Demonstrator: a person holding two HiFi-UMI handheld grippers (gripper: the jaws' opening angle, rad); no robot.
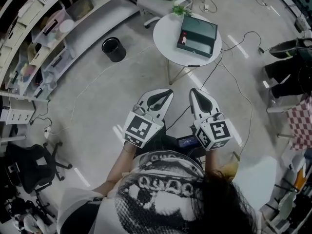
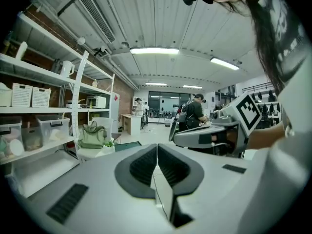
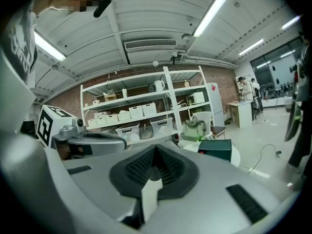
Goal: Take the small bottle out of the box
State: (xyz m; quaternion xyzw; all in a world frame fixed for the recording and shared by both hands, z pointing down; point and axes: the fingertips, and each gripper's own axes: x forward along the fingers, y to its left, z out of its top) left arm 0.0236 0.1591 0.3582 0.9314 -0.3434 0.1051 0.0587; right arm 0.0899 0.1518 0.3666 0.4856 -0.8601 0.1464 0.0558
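Left gripper (image 1: 165, 94) and right gripper (image 1: 196, 95) sit side by side at my waist, jaws closed, pointing at the box (image 1: 200, 33). Small bottle (image 1: 183, 39) lies inside the box's left end, on the round tabletop (image 1: 163, 38). Open floor (image 1: 122, 82) short of the box.

The white-and-grey two-jaw left gripper (image 1: 165, 96) and the matching right gripper (image 1: 196, 97) are being held side by side, pointing forward, each with jaws pressed together on nothing.

Box (image 1: 197, 35) on table (image 1: 165, 32); bin (image 1: 113, 49) left of table.
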